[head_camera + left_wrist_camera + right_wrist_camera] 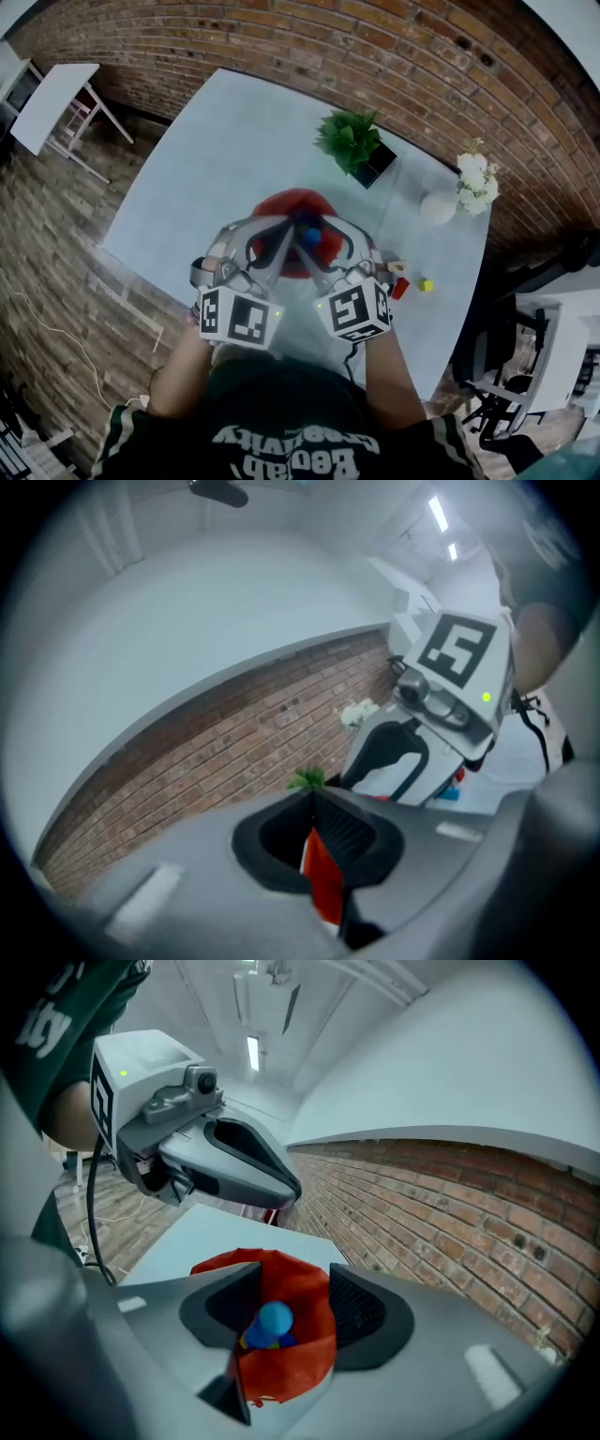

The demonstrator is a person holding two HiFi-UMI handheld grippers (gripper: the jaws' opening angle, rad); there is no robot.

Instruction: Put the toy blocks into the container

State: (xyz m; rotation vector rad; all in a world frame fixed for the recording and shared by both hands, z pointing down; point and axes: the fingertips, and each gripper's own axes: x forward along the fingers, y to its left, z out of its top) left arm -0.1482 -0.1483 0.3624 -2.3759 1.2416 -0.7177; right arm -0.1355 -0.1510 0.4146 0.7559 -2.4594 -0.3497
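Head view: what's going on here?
A person holds both grippers over a red container on the table. The right claw is open above it, with a blue block in the container below. The left claw is shut on a red thing; too little shows to identify it. Loose blocks lie to the right.

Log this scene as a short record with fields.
container: red, middle of table
in it: blue block
outside it: red block, yellow block, at the table's right side
left gripper: jaws together
right gripper: jaws apart above the blue block, gripping nothing
other: plant, vase
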